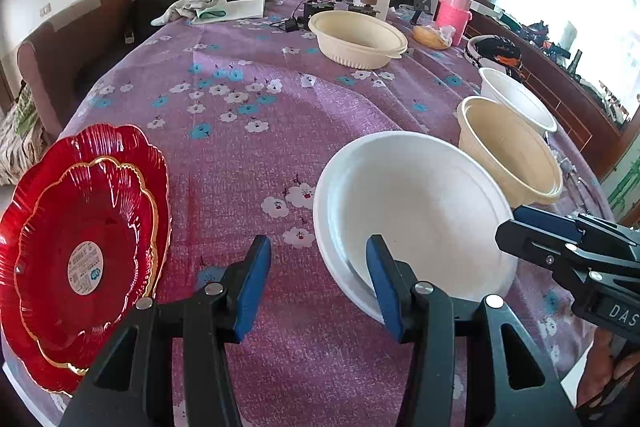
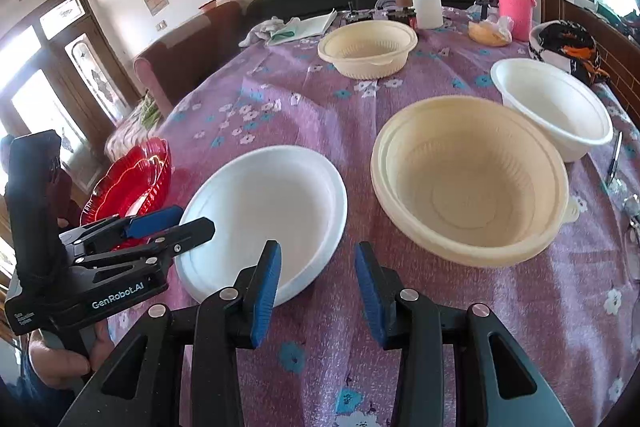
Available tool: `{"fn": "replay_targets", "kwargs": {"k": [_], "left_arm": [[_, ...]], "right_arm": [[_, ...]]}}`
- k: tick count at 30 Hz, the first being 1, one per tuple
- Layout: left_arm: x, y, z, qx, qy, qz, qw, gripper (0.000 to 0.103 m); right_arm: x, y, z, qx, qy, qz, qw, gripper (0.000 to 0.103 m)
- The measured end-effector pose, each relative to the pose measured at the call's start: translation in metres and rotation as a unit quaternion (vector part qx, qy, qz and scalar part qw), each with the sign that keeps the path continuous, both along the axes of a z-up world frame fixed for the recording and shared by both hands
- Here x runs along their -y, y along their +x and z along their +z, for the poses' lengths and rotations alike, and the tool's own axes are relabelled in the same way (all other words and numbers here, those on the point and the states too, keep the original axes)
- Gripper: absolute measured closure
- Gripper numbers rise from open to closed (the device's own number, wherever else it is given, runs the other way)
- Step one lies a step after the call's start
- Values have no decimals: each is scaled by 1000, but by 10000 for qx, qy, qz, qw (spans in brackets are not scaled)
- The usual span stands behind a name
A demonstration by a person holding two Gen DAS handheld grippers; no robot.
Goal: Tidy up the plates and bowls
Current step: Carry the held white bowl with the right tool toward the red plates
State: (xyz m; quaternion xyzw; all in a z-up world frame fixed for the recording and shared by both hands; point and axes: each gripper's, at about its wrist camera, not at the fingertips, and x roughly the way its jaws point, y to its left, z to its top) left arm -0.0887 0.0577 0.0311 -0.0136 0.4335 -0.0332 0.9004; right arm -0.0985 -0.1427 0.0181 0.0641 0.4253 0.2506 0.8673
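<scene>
Left wrist view: the white plate point(image 1: 412, 215) is seen lying flat on the desk point(image 1: 248, 107), near its front edge, with the near rim crossed by one blue pad of the left gripper point(image 1: 318, 287). Its jaws are spread wide and nothing is held; one pad sits over the plate's inner side, the other over bare cloth, so the rim appears to be straddled. Whether the pad touches the plate cannot be told. The right gripper point(image 2: 318, 287) is likewise released, hovering above the cloth between the plate and the beige bowl point(image 2: 472, 183). Just behind that bowl a white bowl point(image 2: 556, 107) stands touching it, and a second beige bowl point(image 2: 368, 47) is well apart at the back. Two red plates point(image 1: 80, 247) are stacked at the left edge. The step in hand is judged to be a rim grasp: the foam looks fragile, so the jaws should be lowered squarely and closed gently.
</scene>
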Motion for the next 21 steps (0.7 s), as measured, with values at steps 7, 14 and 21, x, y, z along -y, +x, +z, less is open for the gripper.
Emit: {"fn": "replay_targets", "kwargs": {"k": [7,14,21], "left_arm": [[16,-5,2,266,247,-202,9991,83],[16,-10,9,437,255,-241,9984,83],[9,-12,11,482,196,-193,9985,83]], "right_arm": [[-3,-1,-4,34,-53,-42,10000,83],[-1,0,-5,8,-41,-129,9999,84],[-6,-4,-2,60,-57,-107,9999,84]]}}
